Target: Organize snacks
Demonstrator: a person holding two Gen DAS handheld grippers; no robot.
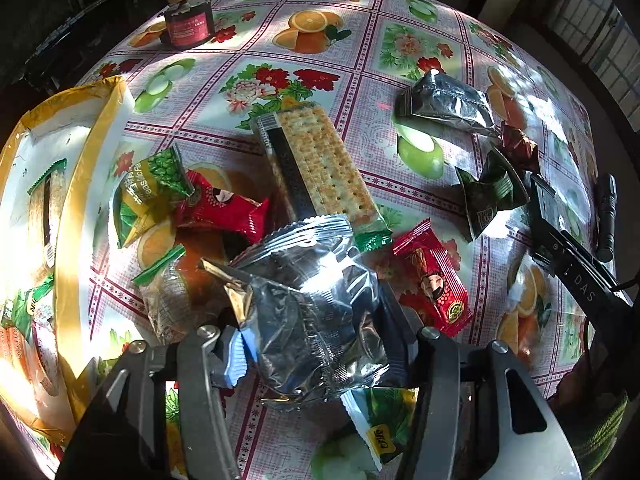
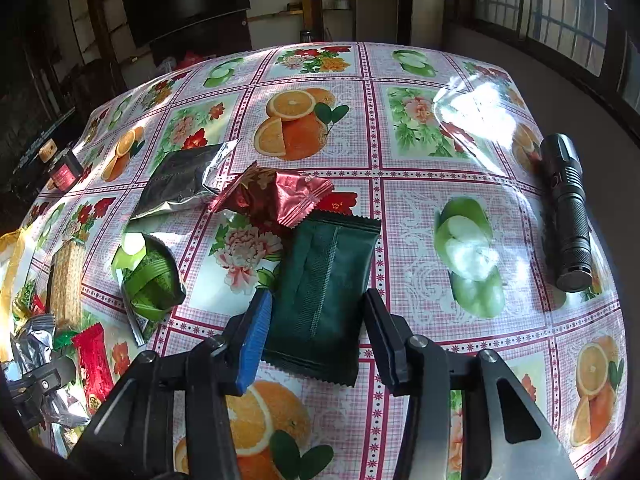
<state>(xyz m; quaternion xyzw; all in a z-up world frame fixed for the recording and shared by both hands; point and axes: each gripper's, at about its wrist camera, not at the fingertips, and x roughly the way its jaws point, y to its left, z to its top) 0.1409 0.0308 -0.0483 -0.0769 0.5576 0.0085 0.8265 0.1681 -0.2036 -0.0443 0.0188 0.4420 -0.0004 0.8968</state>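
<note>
My left gripper (image 1: pixel 312 344) is shut on a crumpled silver foil packet (image 1: pixel 316 304), held just above the table. Ahead of it lie a long cracker pack (image 1: pixel 320 168), red packets (image 1: pixel 222 210) (image 1: pixel 434 276) and a green pea packet (image 1: pixel 150 190). A white box with a yellow rim (image 1: pixel 76 216) at the left holds some snacks. My right gripper (image 2: pixel 318 320) is open, its fingers on either side of a dark green packet (image 2: pixel 326 288) lying flat on the table. Beyond it lie a red foil packet (image 2: pixel 276 196), a silver packet (image 2: pixel 180 180) and a green packet (image 2: pixel 150 280).
A black flashlight (image 2: pixel 568 208) lies at the table's right edge. A dark jar with a cork lid (image 1: pixel 186 20) stands at the far left. The table carries a fruit-and-flower oilcloth (image 2: pixel 420 240). The right gripper also shows in the left wrist view (image 1: pixel 560 248).
</note>
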